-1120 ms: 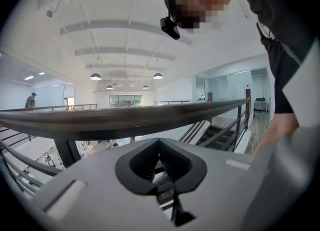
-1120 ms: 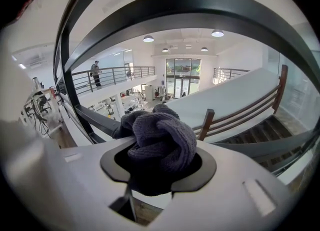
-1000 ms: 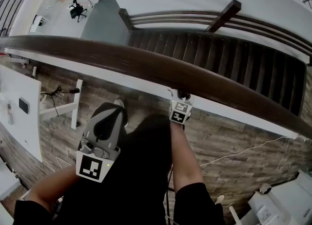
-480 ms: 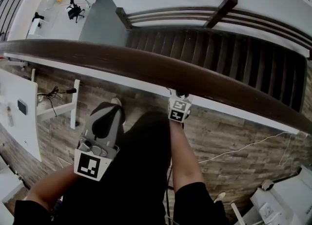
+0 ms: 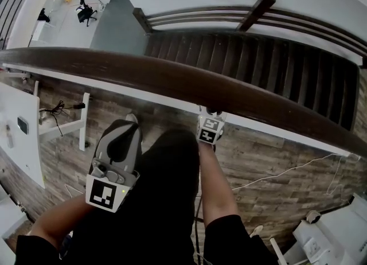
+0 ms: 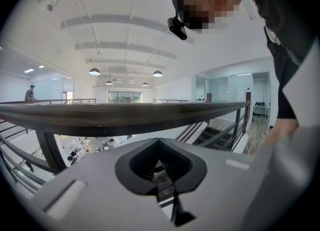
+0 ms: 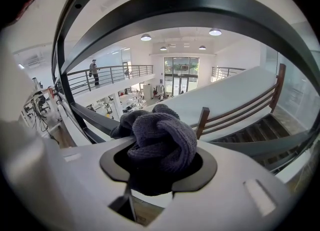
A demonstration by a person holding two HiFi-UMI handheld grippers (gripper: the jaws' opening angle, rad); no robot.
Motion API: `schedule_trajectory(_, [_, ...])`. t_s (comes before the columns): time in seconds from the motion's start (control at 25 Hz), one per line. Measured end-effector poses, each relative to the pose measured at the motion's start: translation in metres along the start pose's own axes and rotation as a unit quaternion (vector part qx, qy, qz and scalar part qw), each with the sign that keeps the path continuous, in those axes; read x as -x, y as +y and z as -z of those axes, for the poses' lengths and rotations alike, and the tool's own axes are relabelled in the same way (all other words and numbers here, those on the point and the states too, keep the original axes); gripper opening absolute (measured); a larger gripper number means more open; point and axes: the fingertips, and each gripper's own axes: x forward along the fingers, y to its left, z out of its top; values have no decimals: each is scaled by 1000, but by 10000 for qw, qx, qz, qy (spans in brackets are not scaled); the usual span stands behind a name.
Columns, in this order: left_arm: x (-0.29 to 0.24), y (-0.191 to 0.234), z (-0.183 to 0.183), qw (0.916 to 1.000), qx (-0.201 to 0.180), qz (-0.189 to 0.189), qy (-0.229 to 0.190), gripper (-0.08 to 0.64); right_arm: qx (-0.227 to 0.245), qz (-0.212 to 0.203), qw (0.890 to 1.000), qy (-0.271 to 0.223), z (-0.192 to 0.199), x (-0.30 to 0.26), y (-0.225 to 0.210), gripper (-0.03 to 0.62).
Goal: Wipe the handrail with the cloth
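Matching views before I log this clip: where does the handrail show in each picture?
Head view: the handrail crosses as a dark band from left to lower right.
Left gripper view: a level dark band across the middle.
Right gripper view: a dark arc overhead, above the held cloth.
Shared landmark: the staircase beyond the rail.

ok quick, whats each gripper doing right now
left gripper: shut, nothing in it
right gripper: shut on the cloth
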Motion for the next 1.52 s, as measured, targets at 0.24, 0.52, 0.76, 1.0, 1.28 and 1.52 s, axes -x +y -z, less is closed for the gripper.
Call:
schedule_trajectory(0.24, [2, -20, -7, 9998, -32, 152, -98, 0, 63, 72, 9999, 63, 4, 5, -22, 179])
schedule_trajectory(0.52, [3, -13, -5, 9998, 153, 64, -69, 0, -76, 75, 9999, 98, 1, 9, -23, 178])
schedule_trajectory(0.76, [3, 12, -8, 9988, 396, -73, -262, 0, -334, 335, 9989, -12, -13, 31, -15, 178])
schedule_trajectory(1.0, [-1, 45, -13, 9973, 608, -154, -390, 0, -386, 242, 9986, -284, -55, 66, 9, 178])
schedule_trajectory(1.28, [10, 69, -25, 9967, 624, 141, -490, 0, -262, 122, 9963, -810, -95, 147, 60, 176])
schedule_trajectory(1.52, [7, 77, -47, 9955, 446, 457, -694, 0, 158, -349, 9819, -1857, -158, 213, 103, 176])
